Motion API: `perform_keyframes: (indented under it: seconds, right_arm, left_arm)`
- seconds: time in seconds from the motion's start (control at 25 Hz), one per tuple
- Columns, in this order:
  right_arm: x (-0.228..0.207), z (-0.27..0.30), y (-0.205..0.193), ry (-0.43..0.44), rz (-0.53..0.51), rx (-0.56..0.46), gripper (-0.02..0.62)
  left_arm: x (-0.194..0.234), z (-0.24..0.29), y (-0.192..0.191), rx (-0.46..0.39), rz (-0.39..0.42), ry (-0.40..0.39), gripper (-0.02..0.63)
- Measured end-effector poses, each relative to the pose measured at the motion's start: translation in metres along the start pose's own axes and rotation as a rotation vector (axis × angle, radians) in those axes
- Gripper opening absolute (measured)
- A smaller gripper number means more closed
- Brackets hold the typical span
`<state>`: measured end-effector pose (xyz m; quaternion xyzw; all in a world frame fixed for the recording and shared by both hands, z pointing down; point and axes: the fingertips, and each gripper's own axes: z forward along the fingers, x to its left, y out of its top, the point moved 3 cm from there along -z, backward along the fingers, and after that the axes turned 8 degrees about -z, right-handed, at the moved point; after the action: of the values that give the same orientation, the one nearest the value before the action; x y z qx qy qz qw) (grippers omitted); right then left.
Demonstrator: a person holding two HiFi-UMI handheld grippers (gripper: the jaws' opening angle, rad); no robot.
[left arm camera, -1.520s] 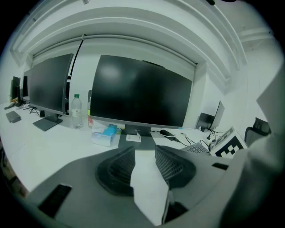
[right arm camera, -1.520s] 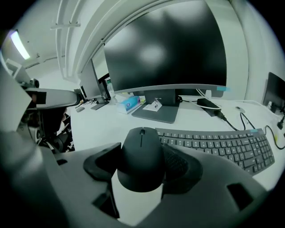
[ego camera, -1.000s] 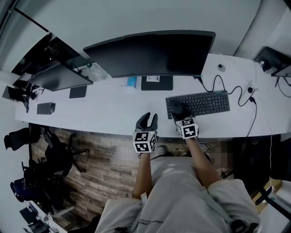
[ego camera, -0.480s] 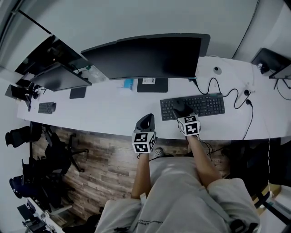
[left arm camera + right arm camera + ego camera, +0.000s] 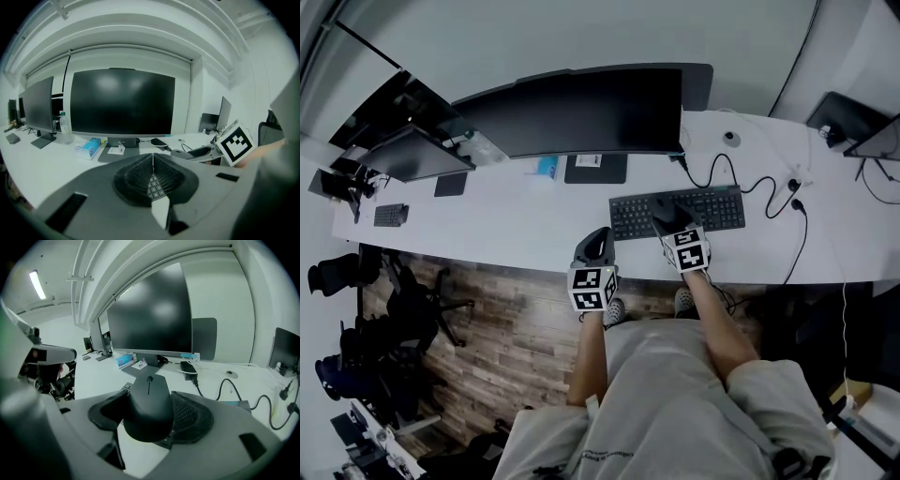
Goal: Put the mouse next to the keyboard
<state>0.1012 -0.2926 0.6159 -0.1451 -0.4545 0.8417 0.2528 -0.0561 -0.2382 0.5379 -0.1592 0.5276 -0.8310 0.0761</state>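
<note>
Nearest, the left gripper [image 5: 153, 159], open a second ago, is now clenched on nothing and idle at the desk's [image 5: 516, 225] near edge. The right gripper [image 5: 151, 420] grasps the mouse [image 5: 149, 394], now held above the keyboard's [image 5: 717, 206] middle rather than its left corner. Judgement: transfer under way, placement outstanding. Beyond, a looping cable [image 5: 199, 388] crowds the keyboard's far right. The monitor [image 5: 572, 114] stands farthest.

Long white worktop [image 5: 506, 230] against a plain grey wall [image 5: 581, 33]. Wood-plank floor [image 5: 520, 323] below, black office chairs [image 5: 417, 298] off left.
</note>
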Motion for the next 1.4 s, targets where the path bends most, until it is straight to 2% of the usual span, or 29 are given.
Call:
perform_keyframes:
  seconds: [0.4,0.68,1.08,1.4]
  right_arm:
    - [-0.048,-0.038,-0.039,-0.017,0.01,0.025,0.298]
    - [-0.091,-0.056,-0.055,-0.069,0.031,0.033,0.298]
    - [-0.143,-0.076,-0.076,-0.163,0.048,0.027,0.298]
    - [-0.179,-0.09,-0.102,-0.236,0.086,0.054,0.298]
  left_arm:
    - [-0.06,0.011,-0.022,0.01,-0.03,0.006,0.025]
    - [-0.093,0.022,-0.026,0.022,-0.007,-0.008,0.025]
    - [-0.12,0.038,-0.018,0.011,0.05,-0.039,0.025]
    - [-0.129,0.05,-0.017,0.014,0.041,-0.064,0.025]
